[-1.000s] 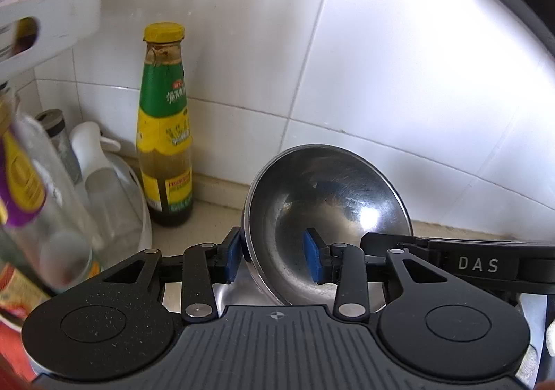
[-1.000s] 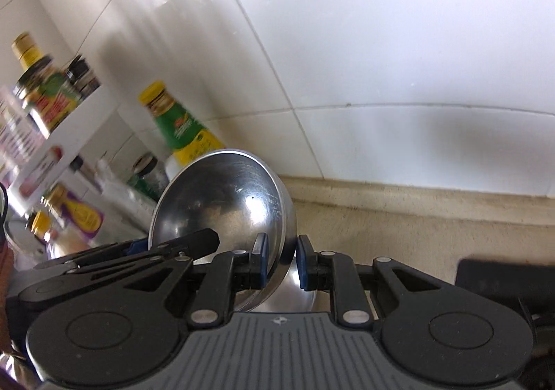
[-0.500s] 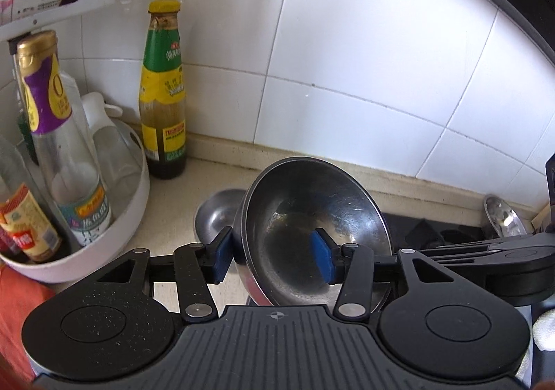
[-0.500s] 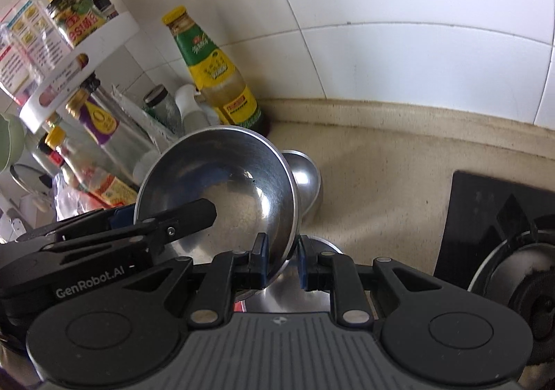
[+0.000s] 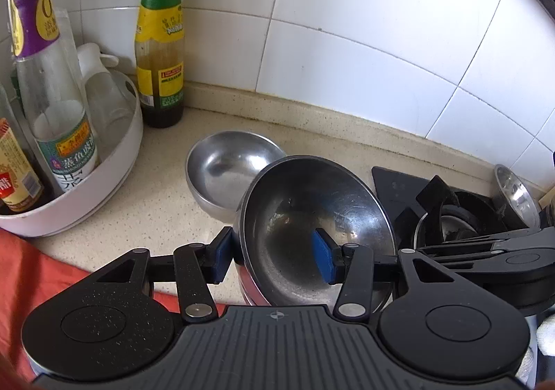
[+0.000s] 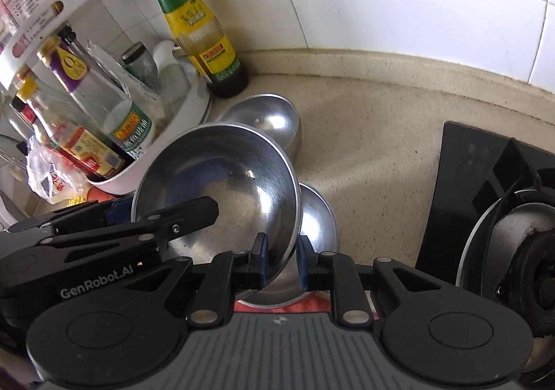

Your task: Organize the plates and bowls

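A large steel bowl [image 5: 312,216] is held tilted above the counter; it also shows in the right wrist view [image 6: 215,178]. My left gripper [image 5: 274,254] straddles its left rim, one blue pad outside, one inside. My right gripper [image 6: 281,260] straddles its right rim, and its pads look slightly apart from the metal. A smaller steel bowl [image 5: 229,171] stands upright on the counter behind it, also seen in the right wrist view [image 6: 267,119]. Another steel bowl [image 6: 317,220] lies under the held one.
A white turntable rack [image 5: 86,175] of sauce bottles stands at the left. A green-and-yellow sauce bottle [image 5: 159,43] stands by the tiled wall. A black gas hob [image 6: 492,202] is at the right, with a steel ladle [image 5: 517,192] behind. A red cloth [image 5: 31,279] lies at the front.
Both grippers have lowered and tipped down with the large bowl, from wall height to just above the counter. The small bowl and the hob came into view.
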Tool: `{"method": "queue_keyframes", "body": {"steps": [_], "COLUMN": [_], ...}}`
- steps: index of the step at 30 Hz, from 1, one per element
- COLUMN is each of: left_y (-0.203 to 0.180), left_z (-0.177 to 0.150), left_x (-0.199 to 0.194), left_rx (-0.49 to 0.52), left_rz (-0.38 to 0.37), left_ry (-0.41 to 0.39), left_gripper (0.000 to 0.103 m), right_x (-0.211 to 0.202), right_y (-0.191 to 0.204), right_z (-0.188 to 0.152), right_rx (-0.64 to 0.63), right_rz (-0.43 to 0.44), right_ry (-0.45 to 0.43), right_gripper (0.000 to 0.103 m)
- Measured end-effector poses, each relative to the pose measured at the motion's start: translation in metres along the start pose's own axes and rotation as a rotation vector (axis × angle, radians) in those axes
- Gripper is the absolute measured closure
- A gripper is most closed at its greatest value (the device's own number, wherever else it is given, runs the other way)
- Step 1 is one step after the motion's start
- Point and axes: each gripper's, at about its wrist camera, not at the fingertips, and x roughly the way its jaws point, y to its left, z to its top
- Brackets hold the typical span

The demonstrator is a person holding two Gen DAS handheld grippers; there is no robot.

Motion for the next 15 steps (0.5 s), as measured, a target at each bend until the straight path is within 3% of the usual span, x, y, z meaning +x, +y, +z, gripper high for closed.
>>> {"method": "queue_keyframes", "body": {"steps": [15], "left_y": [0.010], "left_z": [-0.003], "left_x": [0.025], "left_rx": [-0.028], "left_rz": [-0.002], "left_ry": [0.061], "left_gripper": [0.049], "right_x": [0.021], "right_y": [0.000], "right_z": [0.006], "right_rx": [-0.057], "right_rz": [-0.028], "right_ry": [0.066], "right_gripper": [0.081]}}
